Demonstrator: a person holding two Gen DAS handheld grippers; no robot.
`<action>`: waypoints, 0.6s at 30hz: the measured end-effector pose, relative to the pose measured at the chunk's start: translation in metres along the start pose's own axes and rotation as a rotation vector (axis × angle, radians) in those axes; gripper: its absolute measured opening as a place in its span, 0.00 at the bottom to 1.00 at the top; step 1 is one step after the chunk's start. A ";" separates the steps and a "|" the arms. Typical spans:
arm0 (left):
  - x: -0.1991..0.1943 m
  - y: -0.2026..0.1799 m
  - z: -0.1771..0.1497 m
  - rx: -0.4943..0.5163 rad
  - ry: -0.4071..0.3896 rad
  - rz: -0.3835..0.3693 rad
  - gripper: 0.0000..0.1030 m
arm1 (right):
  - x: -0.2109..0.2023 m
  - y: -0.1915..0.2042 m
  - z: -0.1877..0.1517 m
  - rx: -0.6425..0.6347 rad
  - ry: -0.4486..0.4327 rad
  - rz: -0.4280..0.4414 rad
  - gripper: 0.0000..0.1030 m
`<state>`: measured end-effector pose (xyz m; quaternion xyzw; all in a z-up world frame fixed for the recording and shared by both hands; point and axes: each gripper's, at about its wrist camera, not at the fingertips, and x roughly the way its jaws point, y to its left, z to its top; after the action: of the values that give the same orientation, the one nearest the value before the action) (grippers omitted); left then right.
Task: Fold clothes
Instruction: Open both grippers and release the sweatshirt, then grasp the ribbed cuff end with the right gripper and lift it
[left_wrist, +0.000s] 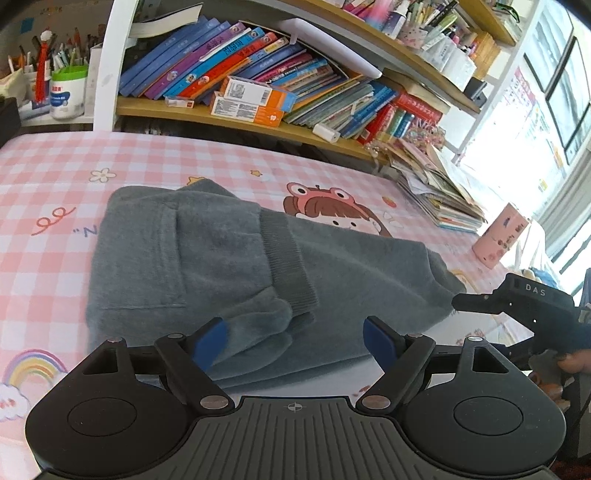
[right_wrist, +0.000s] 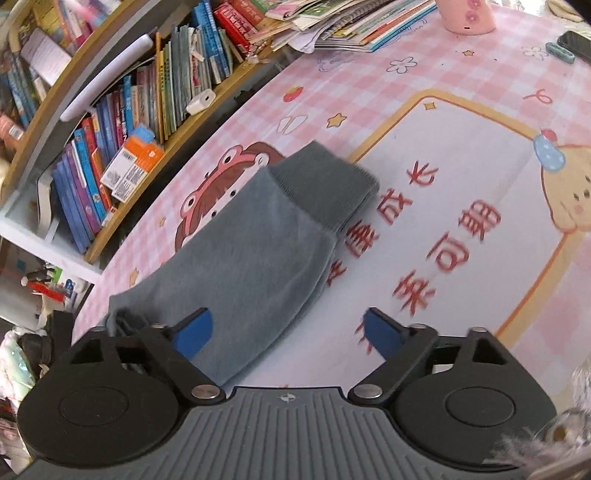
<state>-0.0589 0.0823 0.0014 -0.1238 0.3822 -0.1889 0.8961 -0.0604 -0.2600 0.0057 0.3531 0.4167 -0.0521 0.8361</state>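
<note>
Grey fleece trousers (left_wrist: 207, 258) lie folded on the pink checked table cover (left_wrist: 48, 177), with a ribbed cuff (left_wrist: 286, 254) lying across the top. My left gripper (left_wrist: 294, 341) is open just above the near edge of the folded cloth and holds nothing. In the right wrist view the leg end of the trousers (right_wrist: 255, 254) with its ribbed cuffs (right_wrist: 332, 184) stretches away over the cover. My right gripper (right_wrist: 290, 334) is open above that leg's near edge and empty. The right gripper also shows in the left wrist view (left_wrist: 524, 306), at the right by the cloth's end.
A bookshelf (left_wrist: 258, 77) full of books runs along the table's far side. A stack of booklets (left_wrist: 443, 192) and a pink cup (left_wrist: 498, 236) stand at the far right. A dark phone (right_wrist: 574, 44) lies near the table's far corner.
</note>
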 end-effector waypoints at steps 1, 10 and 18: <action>0.002 -0.004 -0.001 -0.005 -0.003 0.006 0.81 | 0.002 -0.003 0.006 -0.001 0.005 0.004 0.80; 0.012 -0.036 -0.013 -0.055 -0.018 0.116 0.81 | 0.026 -0.028 0.051 0.026 0.085 0.073 0.65; 0.006 -0.045 -0.017 -0.104 -0.016 0.210 0.81 | 0.049 -0.042 0.069 0.105 0.144 0.110 0.54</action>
<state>-0.0787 0.0374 0.0021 -0.1310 0.3952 -0.0727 0.9063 0.0006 -0.3247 -0.0248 0.4217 0.4521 -0.0023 0.7860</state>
